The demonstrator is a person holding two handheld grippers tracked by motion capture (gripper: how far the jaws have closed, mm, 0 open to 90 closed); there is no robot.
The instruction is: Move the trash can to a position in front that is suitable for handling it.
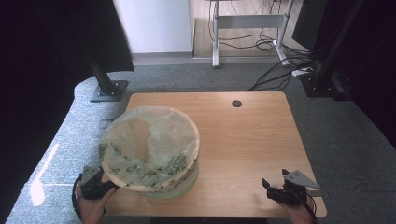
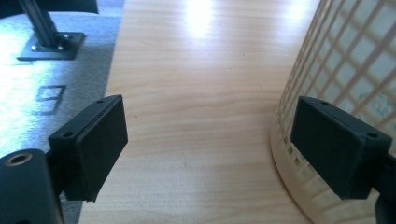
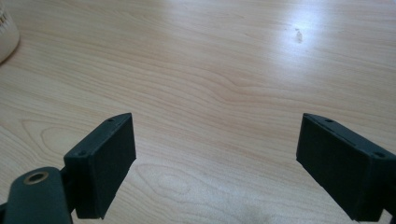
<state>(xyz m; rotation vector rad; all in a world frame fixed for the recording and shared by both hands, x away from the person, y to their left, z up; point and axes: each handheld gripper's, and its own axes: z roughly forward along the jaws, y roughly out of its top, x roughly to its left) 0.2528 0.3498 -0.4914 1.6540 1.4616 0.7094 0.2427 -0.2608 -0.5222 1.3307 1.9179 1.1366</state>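
Left tool (image 1: pixel 113 185) spread beside the lined basket (image 1: pixel 150 154); right tool (image 1: pixel 274 181) spread, bare tabletop (image 1: pixel 247 135) ahead

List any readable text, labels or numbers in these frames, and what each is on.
No readable text.
Green print on the bag lining the basket: a leafy pattern in the high view, any lettering too blurred to read.
Dark mark on the grey floor, left gripper view: boxy, digit-like, not legible.

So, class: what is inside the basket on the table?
A pale printed plastic bag lines the basket and folds over its rim. Nothing else shows inside, though the near rim hides part of the bottom.
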